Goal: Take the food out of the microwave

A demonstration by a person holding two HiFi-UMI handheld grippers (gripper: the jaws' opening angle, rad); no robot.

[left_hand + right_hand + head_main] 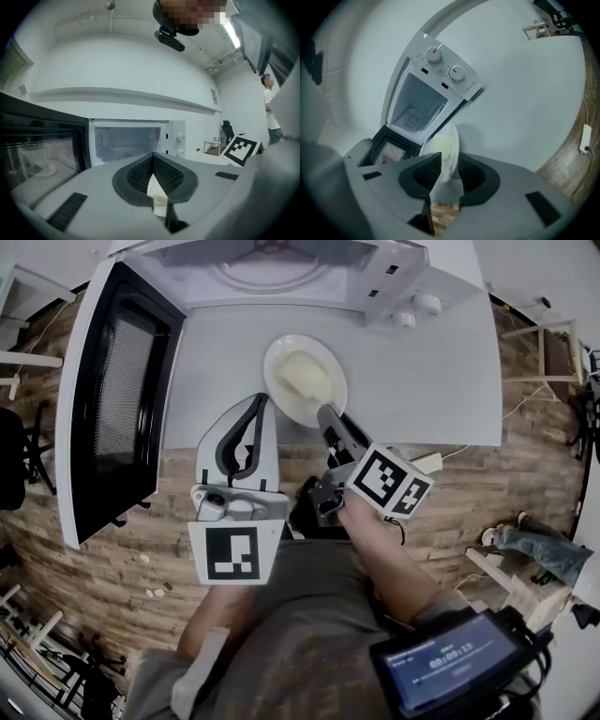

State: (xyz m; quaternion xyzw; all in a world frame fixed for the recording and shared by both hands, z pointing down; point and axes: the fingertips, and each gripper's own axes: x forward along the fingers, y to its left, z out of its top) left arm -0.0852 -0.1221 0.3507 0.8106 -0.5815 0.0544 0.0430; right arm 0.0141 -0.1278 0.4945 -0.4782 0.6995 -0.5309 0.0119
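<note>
Food (305,376) on plate (274,390) sits out on worktop (422,381), before open microwave (281,268). My right hand-held gripper (325,413) straddles the plate rim, jaws slack, probably releasing. Left hand-held gripper (258,401) closed, empty, parked aside.

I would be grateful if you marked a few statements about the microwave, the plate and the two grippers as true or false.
1. The microwave has its door open. True.
2. The plate is inside the microwave. False: it sits on the table in front of it.
3. The plate's rim stands between the jaws of the right gripper. True.
4. The left gripper holds the plate. False: its jaws are together on nothing, beside the plate.
5. The food is dark brown. False: it is pale yellow.
</note>
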